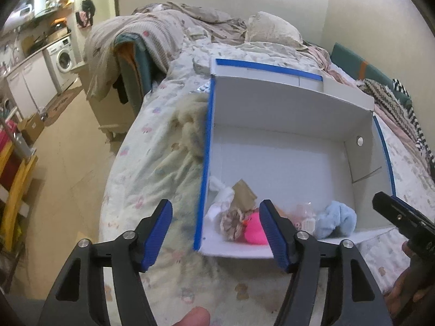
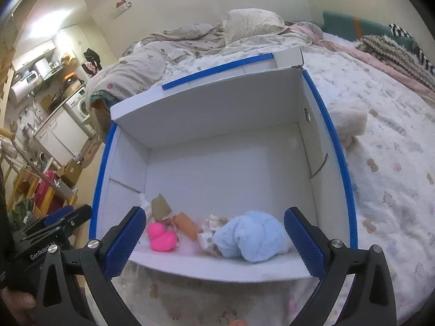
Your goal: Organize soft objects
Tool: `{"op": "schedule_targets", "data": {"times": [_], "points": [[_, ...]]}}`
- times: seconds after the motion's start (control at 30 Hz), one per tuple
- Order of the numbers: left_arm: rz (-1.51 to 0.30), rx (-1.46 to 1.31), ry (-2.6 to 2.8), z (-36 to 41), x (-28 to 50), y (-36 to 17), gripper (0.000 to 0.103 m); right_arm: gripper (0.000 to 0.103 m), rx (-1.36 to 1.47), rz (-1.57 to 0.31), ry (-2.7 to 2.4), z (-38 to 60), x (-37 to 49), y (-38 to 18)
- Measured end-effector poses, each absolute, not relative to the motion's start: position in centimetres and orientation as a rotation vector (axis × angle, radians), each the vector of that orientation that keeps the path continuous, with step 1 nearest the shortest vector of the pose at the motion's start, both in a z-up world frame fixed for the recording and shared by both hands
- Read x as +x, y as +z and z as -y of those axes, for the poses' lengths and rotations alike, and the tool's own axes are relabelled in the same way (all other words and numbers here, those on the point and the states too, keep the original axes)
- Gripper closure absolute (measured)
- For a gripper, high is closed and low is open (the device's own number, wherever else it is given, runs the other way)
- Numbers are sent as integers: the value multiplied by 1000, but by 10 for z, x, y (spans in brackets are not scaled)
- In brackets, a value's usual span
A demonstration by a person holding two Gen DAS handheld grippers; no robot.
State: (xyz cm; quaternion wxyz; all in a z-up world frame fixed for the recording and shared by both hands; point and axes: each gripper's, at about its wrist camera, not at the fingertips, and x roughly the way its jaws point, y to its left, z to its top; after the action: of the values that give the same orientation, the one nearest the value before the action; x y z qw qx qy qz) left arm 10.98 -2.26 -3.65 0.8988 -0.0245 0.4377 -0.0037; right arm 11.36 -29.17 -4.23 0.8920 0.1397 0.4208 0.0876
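A white cardboard box (image 1: 285, 149) with blue tape on its rims lies open on the bed; it also shows in the right wrist view (image 2: 217, 163). Inside, near its front wall, lie a pink duck (image 2: 160, 237), a light blue plush (image 2: 252, 237), an orange toy (image 2: 187, 225) and several small soft items. A cream plush (image 1: 190, 125) lies on the bed left of the box. Another cream plush (image 2: 348, 125) lies right of it. My left gripper (image 1: 216, 235) is open and empty over the box's front left corner. My right gripper (image 2: 214, 241) is open and empty above the front wall.
The bed (image 2: 380, 176) has a patterned cover, with rumpled blankets and a pillow (image 1: 272, 27) at the far end. The floor (image 1: 68, 149) and a kitchen corner with a washing machine (image 1: 64, 58) lie to the left. Striped and knitted cloths (image 2: 394, 49) lie at the far right.
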Motion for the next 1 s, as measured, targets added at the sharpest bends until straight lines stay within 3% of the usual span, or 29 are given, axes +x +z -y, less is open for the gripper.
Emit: {"op": "schedule_targets", "data": {"times": [0.33,0.4,0.5,1.0], "points": [[-780,-65,7,7,60,-17,18,0,182,-780,159,273,62,-30],[-738,-66,-1,7,50,-11,6,0,152,-759,148,268,53,-29],[-678,-55,-11,11,37,-4,1,0,128,-748,132,260,42,-29],[-721,-14,7,23,46,-14,1,0,125,-737,89,261,43,-30]]}}
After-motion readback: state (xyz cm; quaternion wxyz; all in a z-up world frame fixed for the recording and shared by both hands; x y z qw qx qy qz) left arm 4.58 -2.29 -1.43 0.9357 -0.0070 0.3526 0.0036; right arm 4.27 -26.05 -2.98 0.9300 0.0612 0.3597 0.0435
